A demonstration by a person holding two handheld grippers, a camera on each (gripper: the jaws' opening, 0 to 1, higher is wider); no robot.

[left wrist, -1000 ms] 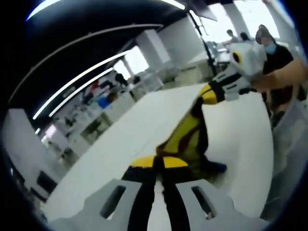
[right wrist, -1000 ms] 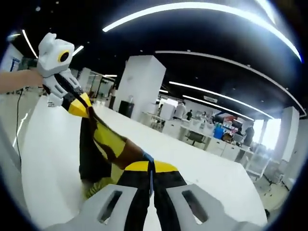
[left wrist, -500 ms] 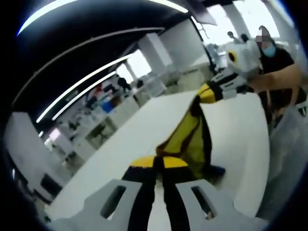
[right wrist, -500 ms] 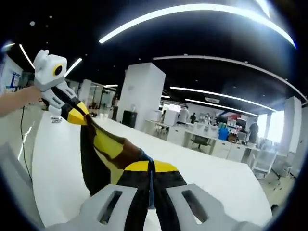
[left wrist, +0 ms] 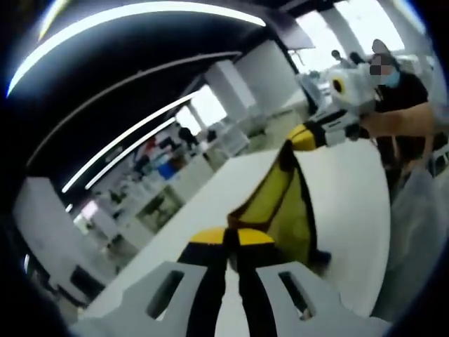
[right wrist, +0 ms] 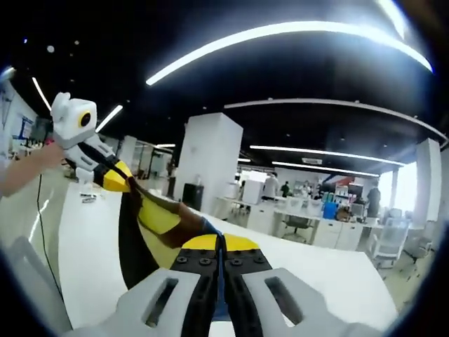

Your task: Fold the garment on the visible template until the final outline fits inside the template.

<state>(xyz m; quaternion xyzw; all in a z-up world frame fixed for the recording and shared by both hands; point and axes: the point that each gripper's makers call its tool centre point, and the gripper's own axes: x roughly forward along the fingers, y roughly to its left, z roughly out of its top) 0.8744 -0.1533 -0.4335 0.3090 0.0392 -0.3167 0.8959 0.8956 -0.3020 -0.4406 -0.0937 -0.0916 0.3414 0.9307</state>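
White table (left wrist: 210, 196) across mid-frame in both views. Yellow-and-black garment (left wrist: 277, 203) stretched above it at centre, lifted between both grippers. Left gripper (left wrist: 232, 239) clenched on one garment edge at lower centre; right gripper (right wrist: 219, 243) clamped likewise, blue trim at its tips.

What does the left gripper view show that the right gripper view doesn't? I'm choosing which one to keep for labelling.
Left gripper view: the left gripper from behind, shut on the garment, and a person in a dark top holding the right gripper.

Right gripper view: the right gripper from behind, a white pillar and office desks beyond.

Both share the yellow and black garment stretched in the air between the two grippers, above the white table.
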